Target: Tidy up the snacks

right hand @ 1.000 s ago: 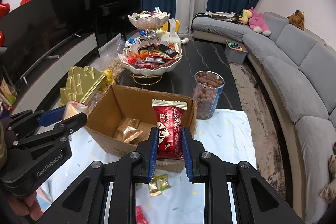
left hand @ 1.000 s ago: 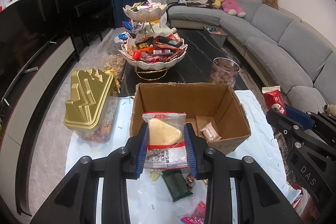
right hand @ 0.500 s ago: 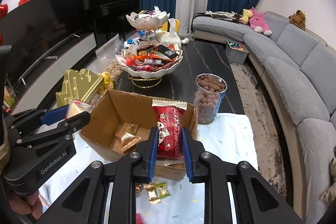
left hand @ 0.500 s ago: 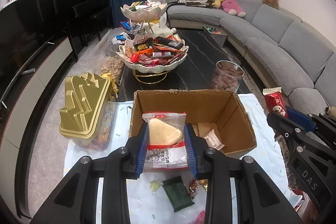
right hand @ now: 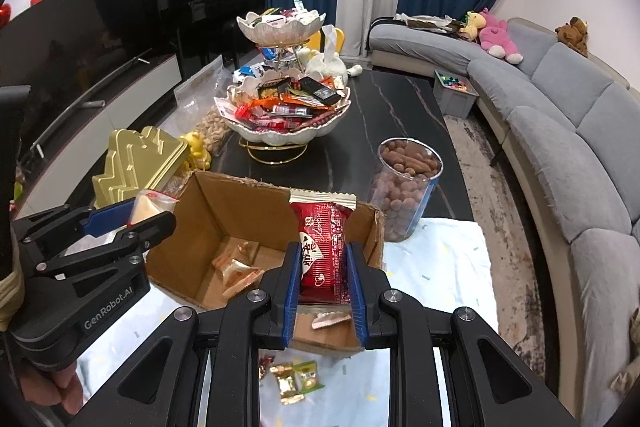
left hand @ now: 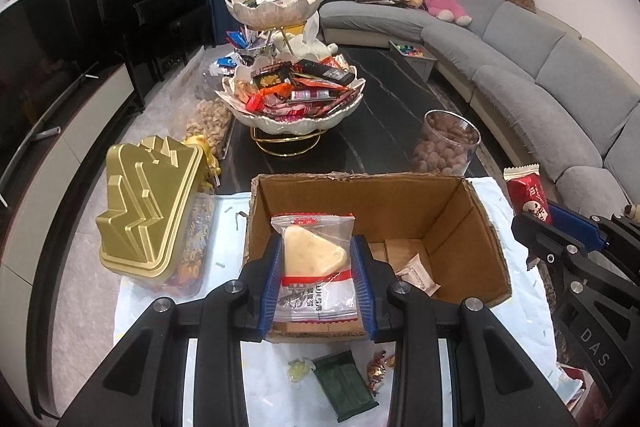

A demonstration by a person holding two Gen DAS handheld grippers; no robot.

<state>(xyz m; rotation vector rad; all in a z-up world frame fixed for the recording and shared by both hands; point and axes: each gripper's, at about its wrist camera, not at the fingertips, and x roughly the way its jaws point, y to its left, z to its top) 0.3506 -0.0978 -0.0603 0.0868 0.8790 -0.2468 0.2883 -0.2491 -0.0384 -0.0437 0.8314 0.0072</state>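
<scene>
Compared to a second ago, both grippers have slid in toward the box [left hand: 460, 223], so its open top now sits right ahead of the fingers and looks bigger in both views. Nothing else on the table has shifted, and both grips look the same as before.

The left gripper [left hand: 316, 281] is clamped on a clear packet [left hand: 314, 267] with a pale yellow wedge inside, a red strip along the top and a red-and-white label lower down. It stands upright between the blue pads, poking up past the fingertips, in front of the box's near wall.

The right gripper [right hand: 324, 281] is squeezed tight on a red packet [right hand: 323, 247] with a crimped gold top edge, also upright and sticking up above the fingertips, over the near edge of the box. A few small wrapped snacks [right hand: 236, 267] lie on the box floor beyond the fingers.
</scene>
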